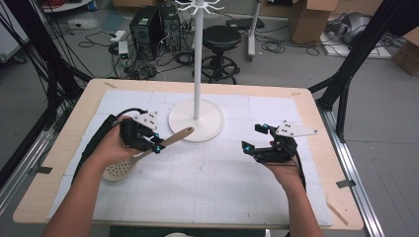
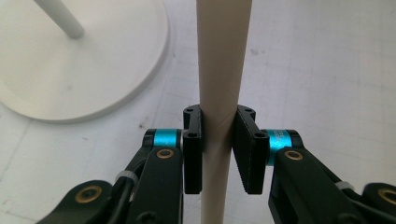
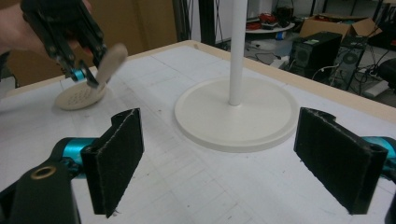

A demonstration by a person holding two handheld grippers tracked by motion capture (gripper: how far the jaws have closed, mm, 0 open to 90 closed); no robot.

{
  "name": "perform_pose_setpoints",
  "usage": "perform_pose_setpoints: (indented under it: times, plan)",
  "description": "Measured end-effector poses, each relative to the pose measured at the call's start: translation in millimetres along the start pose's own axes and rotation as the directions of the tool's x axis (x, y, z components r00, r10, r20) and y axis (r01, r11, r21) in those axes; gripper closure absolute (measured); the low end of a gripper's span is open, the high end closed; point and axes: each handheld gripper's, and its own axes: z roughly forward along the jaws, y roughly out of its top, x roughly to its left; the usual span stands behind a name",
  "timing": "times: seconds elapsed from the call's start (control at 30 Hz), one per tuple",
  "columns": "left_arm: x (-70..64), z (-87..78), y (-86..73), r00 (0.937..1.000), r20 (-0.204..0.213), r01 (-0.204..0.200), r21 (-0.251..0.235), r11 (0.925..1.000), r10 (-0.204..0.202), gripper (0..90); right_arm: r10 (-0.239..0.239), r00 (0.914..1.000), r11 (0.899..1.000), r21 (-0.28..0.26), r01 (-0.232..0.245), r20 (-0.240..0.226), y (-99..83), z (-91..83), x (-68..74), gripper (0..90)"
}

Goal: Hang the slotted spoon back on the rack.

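1. A white stand (image 1: 196, 118) with a round base and a thin upright pole is on the far middle of the table (image 1: 59, 148), on a white gridded mat (image 1: 207, 182). Its base lies just beside the tip of the spoon handle; nothing stands between the two grippers.
2. The left gripper (image 1: 157, 146) is at the left side of the mat, held by the person's left hand (image 1: 111, 148), and points to the right and a little away. Its jaws are closed on the handle of the slotted spoon (image 1: 129, 164), with both pads pressing it in the left gripper view (image 2: 218, 140).
3. The right gripper (image 1: 250, 143) is at the right side, well apart from the spoon, and its jaws are wide open with nothing between them (image 3: 219, 158).
4. The spoon is pale beige. Its perforated round bowl rests on the mat near the left wrist, and the handle rises tilted toward the stand
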Motion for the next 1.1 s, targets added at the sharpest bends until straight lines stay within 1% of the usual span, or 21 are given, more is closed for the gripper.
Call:
perform_pose_setpoints:
  times: [0.07, 0.1, 0.13, 0.17, 0.2, 0.23, 0.27, 0.3, 0.33, 0.43, 0.47, 0.5, 0.57, 0.6, 0.63, 0.67, 0.77, 0.87, 0.9, 1.03, 1.1]
  plan:
    - [0.9, -11.6, 2.2, 1.0, -0.008, 0.001, -0.033, 0.9994, -0.002, 74.7, 0.003, 1.0, 1.0, 0.003, -0.003, -0.001, -0.3, 0.3, 0.0, 14.6]
    - [0.9, -16.0, 3.8, 0.9999, -0.01, 0.009, -0.056, 0.9984, -0.01, 74.7, 0.003, 1.0, 1.0, 0.003, -0.003, -0.001, -0.3, 0.3, 0.0, 14.6]
    - [1.5, -25.1, 7.9, 0.9999, -0.011, 0.007, -0.088, 0.9961, -0.008, 74.7, 0.004, 1.0, 1.0, 0.005, -0.004, 0.001, -0.5, 0.6, 0.2, 14.6]
    - [1.5, -25.1, 7.9, 0.9999, -0.011, 0.007, -0.088, 0.9961, -0.008, 74.7, 0.004, 1.0, 1.0, 0.005, -0.004, 0.001, -0.5, 0.6, 0.2, 14.6]
    - [2.0, -29.3, 10.2, 0.9999, -0.009, 0.009, -0.103, 0.9946, -0.01, 74.7, 0.003, 1.0, 1.0, 0.004, -0.003, 0.001, -0.6, 0.8, 0.1, 14.7]
    - [3.1, -33.7, 12.8, 0.9999, -0.011, -0.004, -0.108, 0.9941, 0.003, 74.7, 0.002, 1.0, 1.0, 0.005, -0.002, 0.001, -0.6, 0.7, 0.1, 14.6]
    - [4.3, -40.8, 17.8, 0.9997, -0.02, 0.01, -0.141, 0.9899, -0.013, 74.7, 0.004, 1.0, 1.0, 0.005, -0.004, 0.0, -0.5, 0.3, 0.1, 14.7]
    - [4.3, -40.8, 17.8, 0.9997, -0.02, 0.01, -0.141, 0.9899, -0.013, 74.7, 0.004, 1.0, 1.0, 0.005, -0.004, 0.0, -0.5, 0.3, 0.1, 14.7]
    - [7.3, -48.5, 21.7, 0.9996, -0.022, 0.011, -0.162, 0.9867, -0.015, 74.7, 0.006, 1.0, 1.0, 0.002, -0.006, 0.002, -0.5, 0.0, -0.1, 14.6]
    - [9.5, -54.8, 25.9, 0.9992, -0.032, 0.017, -0.178, 0.9839, -0.023, 74.7, 0.007, 1.0, 1.0, 0.0, -0.007, 0.002, -0.6, -0.5, -0.8, 14.7]
    - [11.9, -61.1, 30.3, 0.9989, -0.036, 0.022, -0.194, 0.9808, -0.03, 74.7, 0.005, 1.0, 1.0, -0.002, -0.005, 0.001, -0.8, -0.3, -1.2, 14.7]
    - [13.1, -64.1, 32.9, 0.9988, -0.039, 0.022, -0.199, 0.9798, -0.03, 74.7, 0.005, 1.0, 1.0, -0.003, -0.005, 0.0, -0.8, -0.4, -1.2, 14.6]
    - [13.9, -66.9, 35.6, 0.9987, -0.039, 0.024, -0.206, 0.9783, -0.033, 74.7, 0.004, 1.0, 1.0, -0.002, -0.004, 0.001, -0.8, -0.3, -1.3, 14.7]
    - [16.4, -72.3, 40.8, 0.9988, -0.04, 0.018, -0.223, 0.9746, -0.028, 74.7, 0.009, 1.0, 1.0, -0.001, -0.009, -0.002, -0.9, -0.4, -1.1, 14.6]
    - [16.4, -72.3, 40.8, 0.9988, -0.04, 0.018, -0.223, 0.9746, -0.028, 74.7, 0.009, 1.0, 1.0, -0.001, -0.009, -0.002, -0.9, -0.4, -1.1, 14.6]
    - [18.8, -76.4, 46.0, 0.9987, -0.035, 0.028, -0.24, 0.9705, -0.037, 74.7, 0.006, 1.0, 1.0, -0.002, -0.006, 0.0, -0.9, -0.2, -1.3, 14.6]
    - [21.4, -80.2, 51.4, 0.9988, -0.036, 0.024, -0.251, 0.9678, -0.034, 74.7, 0.007, 1.0, 1.0, -0.001, -0.007, -0.002, -0.9, -0.1, -1.0, 14.7]
    - [28.0, -86.8, 62.1, 0.999, -0.031, 0.022, -0.261, 0.9652, -0.031, 74.7, 0.009, 1.0, 1.0, -0.001, -0.009, -0.001, -0.8, 0.0, -0.8, 14.7]
    - [28.0, -86.8, 62.1, 0.999, -0.031, 0.022, -0.261, 0.9652, -0.031, 74.7, 0.009, 1.0, 1.0, -0.001, -0.009, -0.001, -0.8, 0.0, -0.8, 14.7]
    - [39.5, -100.5, 76.6, 0.9987, -0.028, 0.033, -0.287, 0.9574, -0.043, 74.7, 0.009, 1.0, 1.0, 0.001, -0.009, -0.004, -0.9, 0.6, -0.6, 14.7]
    - [42.4, -103.9, 79.7, 0.9987, -0.026, 0.036, -0.293, 0.9554, -0.045, 74.7, 0.008, 1.0, 1.0, 0.001, -0.008, -0.004, -0.9, 0.8, -0.6, 14.7]
